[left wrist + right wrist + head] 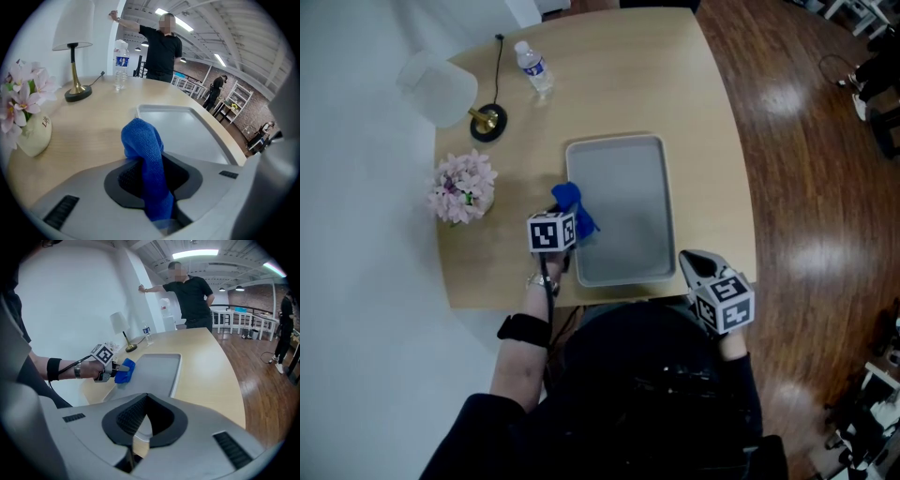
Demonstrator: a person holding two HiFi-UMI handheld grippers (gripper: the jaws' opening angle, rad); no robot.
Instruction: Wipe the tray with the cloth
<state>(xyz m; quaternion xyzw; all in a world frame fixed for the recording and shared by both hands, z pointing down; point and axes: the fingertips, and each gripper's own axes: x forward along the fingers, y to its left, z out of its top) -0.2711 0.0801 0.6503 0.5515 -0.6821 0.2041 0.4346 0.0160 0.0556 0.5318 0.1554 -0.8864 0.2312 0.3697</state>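
**A:** Where is the bright blue terry cloth (143,140)?

**B:** It is bunched up and pinched between the fingers of the left gripper (575,221). A fold pokes up past the fingertips. Seen from the head view, it sits at the nine o'clock rim of the flat grey rectangular tray (623,169). I cannot tell whether it presses on the metal.

**A:** And where is the tray?

**B:** It lies flat in the middle of the pale rounded wooden bench (609,75), with its long side running from twelve to six o'clock.

**A:** What about the right gripper (698,264)?

**B:** It hangs at the tray's five o'clock corner, over the near edge of the bench and well apart from the cloth. Its fingers are pressed together at the tips with nothing between them. Only a sliver of tray rim and bench shows behind them.

**A:** What else is on the bench?

**B:** A clear plastic water bottle with a blue label (534,67) stands upright at eleven o'clock from the tray. At ten o'clock is a table lamp with a white shade and a round brass foot (487,122). A bunch of pale pink flowers in a cream vase (464,187) is at nine o'clock, just beyond the left gripper.

**A:** Is anyone else there?

**B:** A person in a black shirt (190,291) stands beyond the far end of the bench with one arm against the white wall.
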